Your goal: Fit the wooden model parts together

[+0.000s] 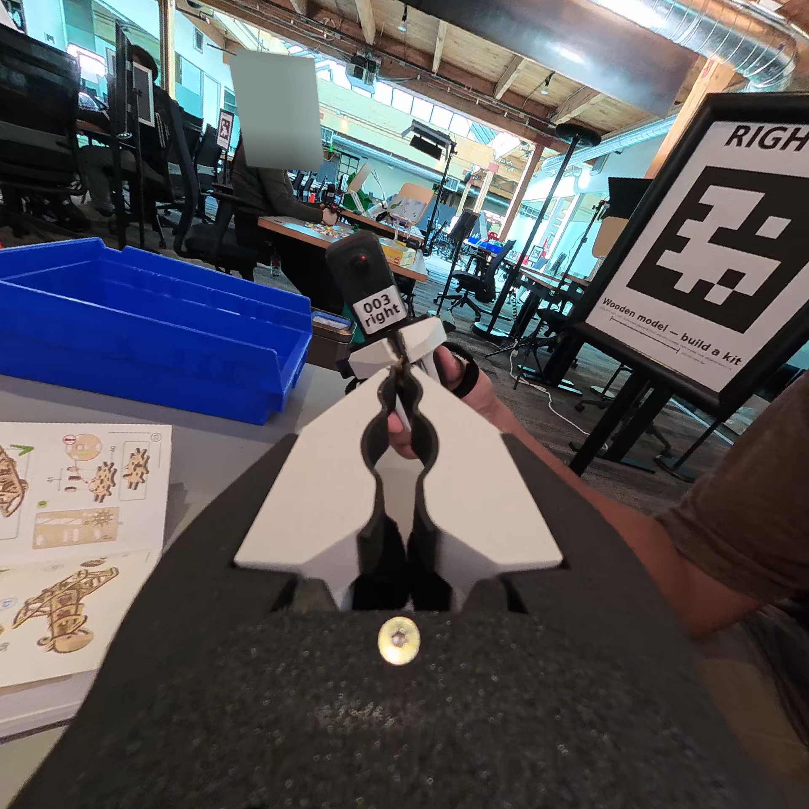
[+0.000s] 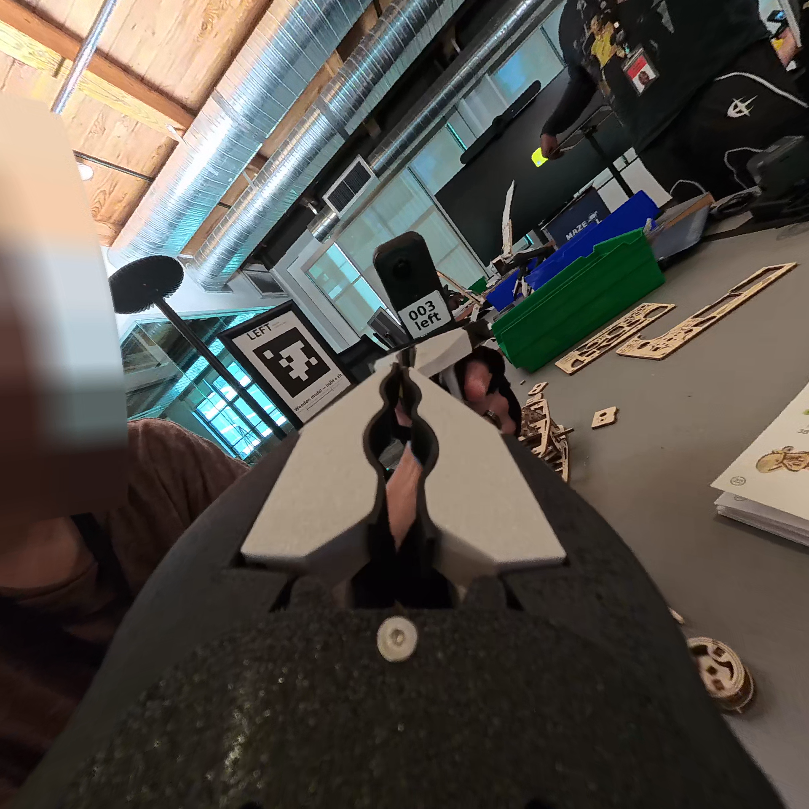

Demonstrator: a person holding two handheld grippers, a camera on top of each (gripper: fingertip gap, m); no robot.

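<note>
In the left wrist view my left gripper is shut, and a thin pale wooden part shows edge-on between its tips. My right gripper meets it tip to tip, held by a hand, and its tips touch the same sliver. In the right wrist view my right gripper is shut on a thin wooden sliver, with my left gripper facing it just beyond. Both are held up above the grey table. I cannot tell whether the sliver is one part or two.
A blue bin, a small tin and an open instruction booklet lie left. A framed marker sign stands right. A green bin, punched wooden sheets, a part-built wooden model and a round wooden part lie on the table. Left and right tips are no more than a few centimetres apart.
</note>
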